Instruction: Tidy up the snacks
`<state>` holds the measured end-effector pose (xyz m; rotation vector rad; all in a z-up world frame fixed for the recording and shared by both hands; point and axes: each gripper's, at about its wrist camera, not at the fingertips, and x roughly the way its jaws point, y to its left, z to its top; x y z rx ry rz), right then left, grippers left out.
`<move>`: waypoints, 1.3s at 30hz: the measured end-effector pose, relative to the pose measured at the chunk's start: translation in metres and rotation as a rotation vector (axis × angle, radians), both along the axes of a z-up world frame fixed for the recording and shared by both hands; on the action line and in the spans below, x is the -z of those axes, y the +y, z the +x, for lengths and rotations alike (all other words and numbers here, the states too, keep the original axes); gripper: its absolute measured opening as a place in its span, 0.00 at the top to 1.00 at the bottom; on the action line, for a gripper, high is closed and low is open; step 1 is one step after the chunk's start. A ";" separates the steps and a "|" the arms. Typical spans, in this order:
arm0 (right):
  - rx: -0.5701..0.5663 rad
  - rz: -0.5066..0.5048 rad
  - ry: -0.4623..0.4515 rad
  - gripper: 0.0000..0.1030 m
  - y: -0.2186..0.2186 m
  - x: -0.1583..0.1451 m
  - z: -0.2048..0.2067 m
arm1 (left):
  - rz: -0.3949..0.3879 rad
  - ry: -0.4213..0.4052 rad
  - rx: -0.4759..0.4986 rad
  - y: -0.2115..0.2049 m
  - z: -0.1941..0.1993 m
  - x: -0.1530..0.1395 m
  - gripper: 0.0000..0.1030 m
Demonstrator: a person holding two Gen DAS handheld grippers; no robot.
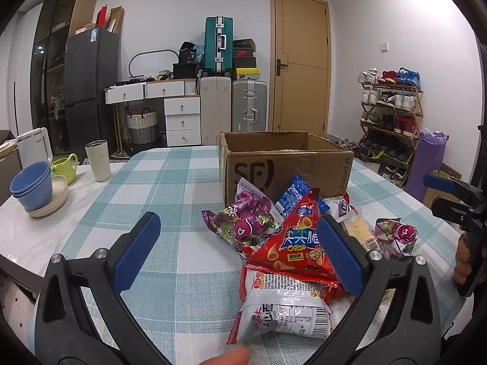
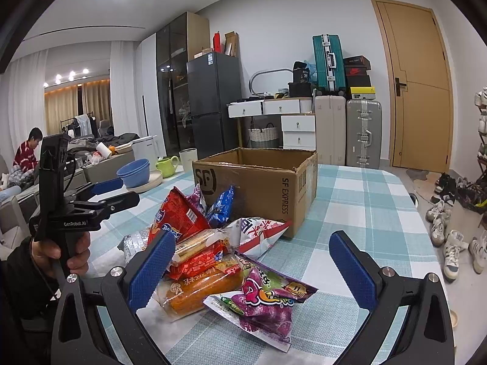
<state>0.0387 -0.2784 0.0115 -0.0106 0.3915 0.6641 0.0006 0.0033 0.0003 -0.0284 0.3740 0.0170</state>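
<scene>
A pile of snack bags lies on the checked tablecloth in front of an open cardboard box [image 1: 286, 164] [image 2: 252, 182]. In the left wrist view my left gripper [image 1: 240, 252] stands open just before the pile, its right pad beside a red cone-crisp bag [image 1: 298, 243]. A purple bag [image 1: 246, 222], a blue bag [image 1: 292, 194] and a white-and-red bag [image 1: 283, 304] lie around it. My right gripper [image 2: 252, 269] is open over a purple bag [image 2: 268, 298] and an orange pack [image 2: 201, 292]. Each view shows the other gripper: the right gripper [image 1: 441, 197], the left gripper [image 2: 118, 194].
Stacked blue bowls [image 1: 30, 185], a green mug [image 1: 65, 167] and a pale tumbler [image 1: 99, 159] stand at the table's left side. Shoes [image 2: 450, 252] lie on the floor off the right edge. A person sits far back left [image 2: 27, 152].
</scene>
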 end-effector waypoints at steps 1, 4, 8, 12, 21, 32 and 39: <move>0.000 0.001 -0.001 0.00 0.000 0.000 0.000 | 0.000 -0.001 0.001 0.000 0.000 0.000 0.01; 0.002 0.000 -0.001 0.00 0.000 0.000 0.000 | 0.001 -0.001 0.001 -0.001 0.001 0.000 0.01; 0.003 0.003 -0.002 0.00 -0.001 -0.001 0.000 | 0.000 0.001 -0.001 0.000 0.000 0.000 0.01; 0.003 0.003 -0.003 0.00 -0.001 -0.001 0.000 | 0.000 0.000 0.000 -0.001 -0.001 -0.001 0.01; 0.003 0.003 -0.003 0.00 -0.002 -0.001 -0.001 | 0.000 0.000 -0.001 -0.001 -0.001 -0.001 0.01; 0.004 0.005 -0.002 0.00 -0.003 -0.002 -0.001 | 0.000 0.000 -0.001 -0.001 -0.001 -0.001 0.01; 0.004 0.004 -0.001 0.00 -0.004 -0.002 -0.001 | -0.001 0.001 -0.003 0.000 0.001 0.001 0.01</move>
